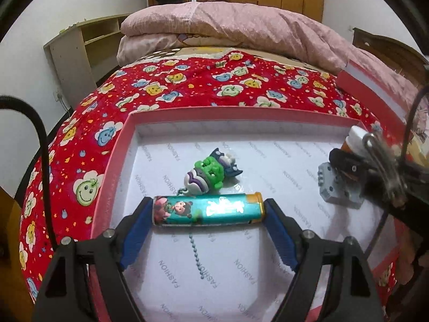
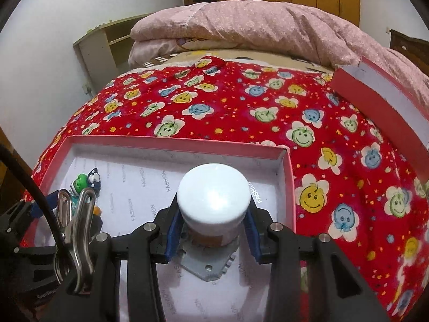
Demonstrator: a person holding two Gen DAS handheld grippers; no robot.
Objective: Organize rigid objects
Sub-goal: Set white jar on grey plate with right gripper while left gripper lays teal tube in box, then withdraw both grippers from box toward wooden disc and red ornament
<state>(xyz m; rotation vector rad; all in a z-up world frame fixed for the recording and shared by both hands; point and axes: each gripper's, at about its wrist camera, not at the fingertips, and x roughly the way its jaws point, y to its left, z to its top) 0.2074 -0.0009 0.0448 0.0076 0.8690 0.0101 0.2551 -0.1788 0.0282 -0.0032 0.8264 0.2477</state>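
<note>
A pink box point(image 1: 112, 161) with white FASHION lining lies on the bed. My left gripper point(image 1: 209, 212) is shut on a teal cartoon tube point(image 1: 206, 210), held crosswise just above the box floor. A green toy figure keychain point(image 1: 207, 173) lies behind it, its bead chain running under the tube. My right gripper point(image 2: 211, 228) is shut on a white-capped bottle point(image 2: 213, 198), standing upright over a grey metal multi-tool point(image 2: 209, 264) in the box's right part point(image 2: 291, 187). The right gripper, the bottle point(image 1: 354, 138) and the tool point(image 1: 337, 187) also show in the left wrist view.
The box lid point(image 2: 380, 107) lies at the far right on the red smiley-flower bedspread point(image 2: 214, 102). A folded pink quilt point(image 2: 241, 24) is at the back. A shelf unit point(image 1: 80, 45) stands left of the bed. A cable and a metal clip point(image 2: 75, 228) hang at the left.
</note>
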